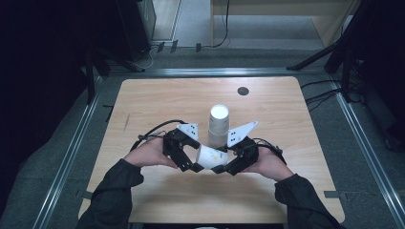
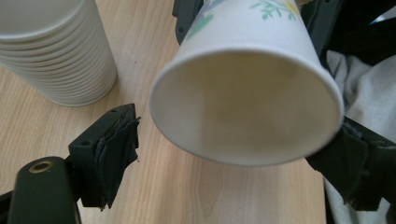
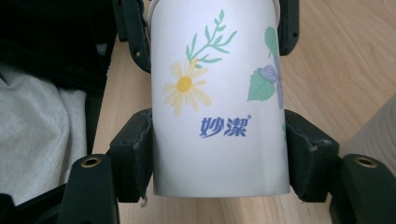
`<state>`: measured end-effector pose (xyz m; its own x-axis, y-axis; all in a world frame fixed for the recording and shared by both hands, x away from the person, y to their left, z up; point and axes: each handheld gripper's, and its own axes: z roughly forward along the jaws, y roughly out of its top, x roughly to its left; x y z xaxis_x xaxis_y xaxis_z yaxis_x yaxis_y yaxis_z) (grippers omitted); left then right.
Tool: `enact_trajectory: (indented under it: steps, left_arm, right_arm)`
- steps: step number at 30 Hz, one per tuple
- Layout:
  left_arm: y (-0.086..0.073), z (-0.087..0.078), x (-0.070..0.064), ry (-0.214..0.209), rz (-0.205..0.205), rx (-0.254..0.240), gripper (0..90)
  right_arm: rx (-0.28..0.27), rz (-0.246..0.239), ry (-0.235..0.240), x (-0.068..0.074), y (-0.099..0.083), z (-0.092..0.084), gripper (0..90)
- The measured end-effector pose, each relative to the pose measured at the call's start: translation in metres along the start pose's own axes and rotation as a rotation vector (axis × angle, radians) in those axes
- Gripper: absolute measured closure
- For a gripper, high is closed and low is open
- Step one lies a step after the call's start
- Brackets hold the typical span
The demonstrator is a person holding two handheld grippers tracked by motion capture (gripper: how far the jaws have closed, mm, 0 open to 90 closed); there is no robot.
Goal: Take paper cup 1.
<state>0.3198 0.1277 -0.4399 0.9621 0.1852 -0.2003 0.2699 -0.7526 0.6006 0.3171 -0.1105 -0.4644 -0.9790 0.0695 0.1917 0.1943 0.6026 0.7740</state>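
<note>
A white paper cup (image 1: 208,156) printed with flowers lies on its side above the table, between the two grippers. My right gripper (image 1: 224,164) is shut on it; in the right gripper view both pads (image 3: 135,158) press the cup (image 3: 219,107) near its base. My left gripper (image 1: 193,157) is open around the cup's mouth. In the left gripper view the rim (image 2: 243,102) faces the camera, the left pad (image 2: 116,144) stands clear of it, and the right pad sits close beside it. A stack of nested white cups (image 1: 218,125) stands upright just behind.
The wooden table (image 1: 157,100) has a dark round hole (image 1: 243,91) at the back right. The cup stack (image 2: 56,51) is close to the left jaw. Light grey fabric (image 3: 37,140) shows beside the table's near edge. Metal rails and cables lie on the floor around.
</note>
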Motion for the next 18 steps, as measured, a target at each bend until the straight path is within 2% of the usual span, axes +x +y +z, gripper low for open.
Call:
enact_trajectory:
  steps: [10,13,15,18]
  left_arm:
    - [-0.009,-0.002,-0.002,0.005,-0.032,-0.058,12.6]
    - [-0.013,-0.002,-0.003,-0.011,-0.050,-0.101,12.6]
    - [-0.015,-0.002,-0.003,-0.007,-0.066,-0.131,12.6]
    - [-0.017,-0.001,-0.002,-0.015,-0.072,-0.159,12.7]
  right_arm:
    - [-0.037,0.008,-0.006,-0.001,0.000,-0.008,34.6]
    - [-0.044,0.008,-0.002,-0.001,0.000,-0.010,34.6]
    - [-0.049,0.007,0.002,-0.001,0.001,-0.010,34.6]
    - [-0.051,0.003,0.007,-0.001,0.001,-0.009,34.5]
